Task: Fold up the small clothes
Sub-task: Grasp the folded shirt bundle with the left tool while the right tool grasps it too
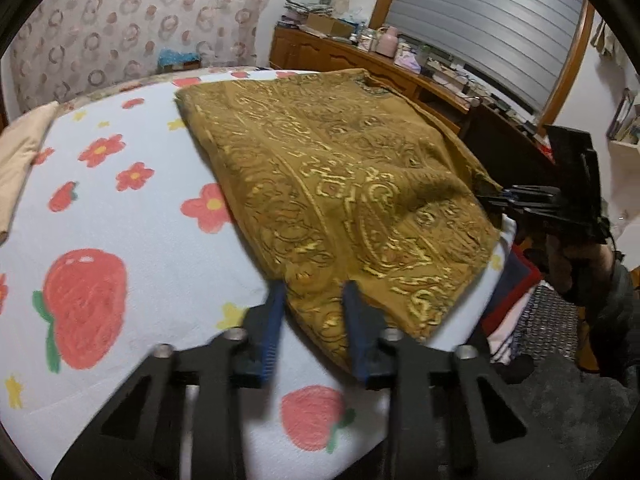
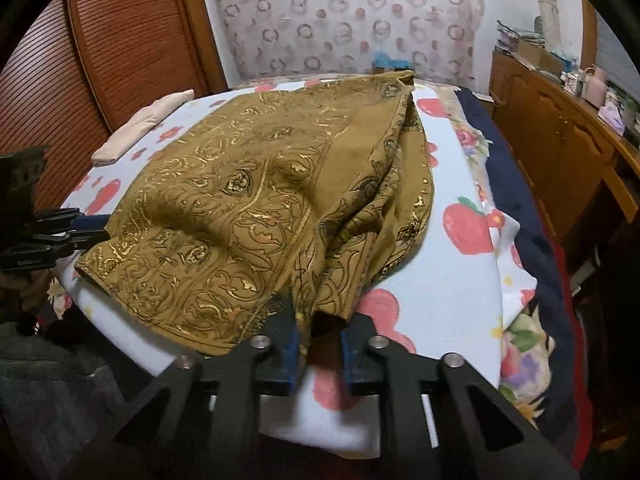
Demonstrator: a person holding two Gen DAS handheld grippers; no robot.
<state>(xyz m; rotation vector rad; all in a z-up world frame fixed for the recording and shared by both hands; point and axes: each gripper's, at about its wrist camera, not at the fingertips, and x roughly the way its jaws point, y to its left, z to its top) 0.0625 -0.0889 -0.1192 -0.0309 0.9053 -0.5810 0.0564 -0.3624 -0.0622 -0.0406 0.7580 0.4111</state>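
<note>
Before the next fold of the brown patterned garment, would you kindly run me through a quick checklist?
1. Right gripper fingers shut on bunched garment corner: ok.
2. Left gripper at its near hem corner: ok.
3. Left fingers pressing the cloth: cannot tell.
4. Garment lying flat: not ok, folds bunch on one side.
5. Fruit-print blanket offers bare room beside it: ok.

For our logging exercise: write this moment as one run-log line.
stage: gripping cloth | left gripper: on near corner | right gripper: shut on bunched edge | cloth: on blanket
</note>
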